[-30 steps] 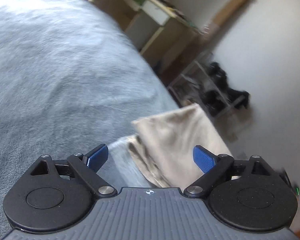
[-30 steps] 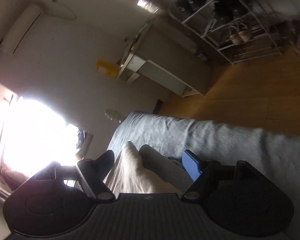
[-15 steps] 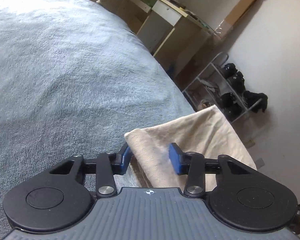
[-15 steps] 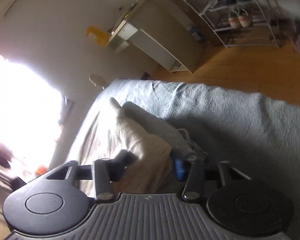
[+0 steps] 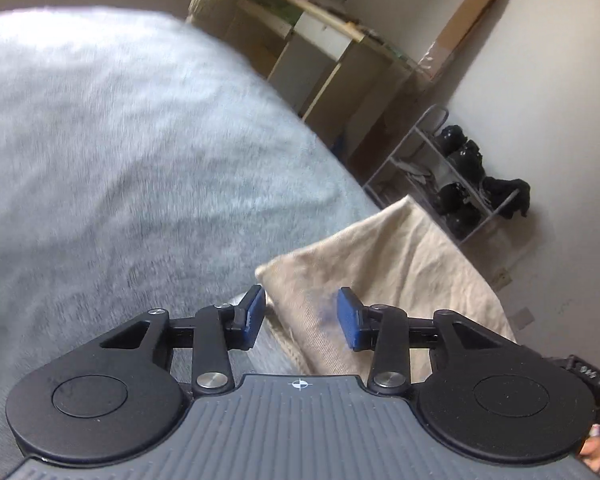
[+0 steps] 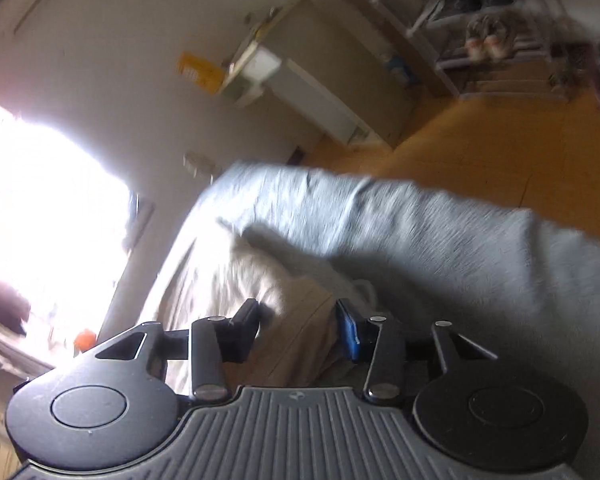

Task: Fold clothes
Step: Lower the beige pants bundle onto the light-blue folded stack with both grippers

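Beige cloth is shown lying folded on a grey fleece-covered bed, near the bed's edge. The left tongs are seen with jaws partly parted around the cloth's near corner; one blue pad sits just beside the hem, and whether the fabric is pinched cannot be told. In the right wrist view, the right tongs are seen straddling a bunched fold of the same cloth; a firm grip cannot be confirmed owing to blur. A shoe rack and a shelf unit are visible by the wall.
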A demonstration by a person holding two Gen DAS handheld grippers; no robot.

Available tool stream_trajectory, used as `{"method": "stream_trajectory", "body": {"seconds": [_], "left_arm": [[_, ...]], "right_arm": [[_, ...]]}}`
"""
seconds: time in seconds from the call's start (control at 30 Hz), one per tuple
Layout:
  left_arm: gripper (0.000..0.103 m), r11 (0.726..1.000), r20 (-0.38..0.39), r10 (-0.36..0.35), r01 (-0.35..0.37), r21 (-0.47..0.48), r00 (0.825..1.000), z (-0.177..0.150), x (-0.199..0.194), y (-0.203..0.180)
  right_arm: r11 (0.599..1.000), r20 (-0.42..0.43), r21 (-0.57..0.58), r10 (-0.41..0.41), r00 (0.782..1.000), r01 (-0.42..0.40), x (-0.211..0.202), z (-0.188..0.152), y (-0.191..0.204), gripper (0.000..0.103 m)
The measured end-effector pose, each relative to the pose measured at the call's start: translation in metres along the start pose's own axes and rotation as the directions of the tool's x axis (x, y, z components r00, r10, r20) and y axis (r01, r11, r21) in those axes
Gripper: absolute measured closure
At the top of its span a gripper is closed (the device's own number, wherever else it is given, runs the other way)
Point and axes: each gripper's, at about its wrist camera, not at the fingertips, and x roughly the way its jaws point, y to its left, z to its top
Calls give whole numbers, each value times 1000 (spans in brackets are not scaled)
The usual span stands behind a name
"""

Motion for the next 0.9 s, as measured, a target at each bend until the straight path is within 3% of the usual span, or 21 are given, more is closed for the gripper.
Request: {"method": "stream_trajectory", "body": {"seconds": [0.07,0.13,0.23,0.3,0.37,0.43,0.57,0.7,0.77,0.83,0.9], "left_arm": [[63,996,56,-24,19,85,998,2,-18,-12],[63,977,80,-70,52,207,994,-1,-30,-29],[63,926,47,-82,58,374,996,-15,-23,-55],[63,890,19,-42,29,455,999,-27,-9,-64],[63,867,-3,23,-19,498,1000,-38,12,-62],[63,868,-1,50,-43,494,999,-43,24,-57],[62,869,20,57,-60,491,998,-43,27,-60],[60,887,42,39,-54,458,998,-33,18,-60],[52,900,76,54,-82,429,996,-29,18,-58],[52,910,79,81,-106,400,994,-26,23,-54],[52,920,75,95,-116,375,993,-26,29,-50]], "right_arm": [[994,65,-104,31,997,-24,-22,-8,24,57],[961,77,-269,83,994,-60,-36,-23,62,58],[829,13,-550,134,991,-105,-35,-70,124,60],[742,-61,-656,136,989,-142,-21,-103,147,60],[681,-133,-719,57,990,-136,4,-135,150,61],[623,-144,-776,-20,989,-100,26,-162,140,61],[630,-114,-772,-13,993,-81,25,-167,140,61],[654,-54,-754,44,998,-70,1,-147,153,62],[674,47,-739,43,998,6,-8,-136,153,62],[724,88,-686,-24,996,78,-2,-128,138,61],[749,108,-655,-36,994,98,-6,-125,132,62]]}}
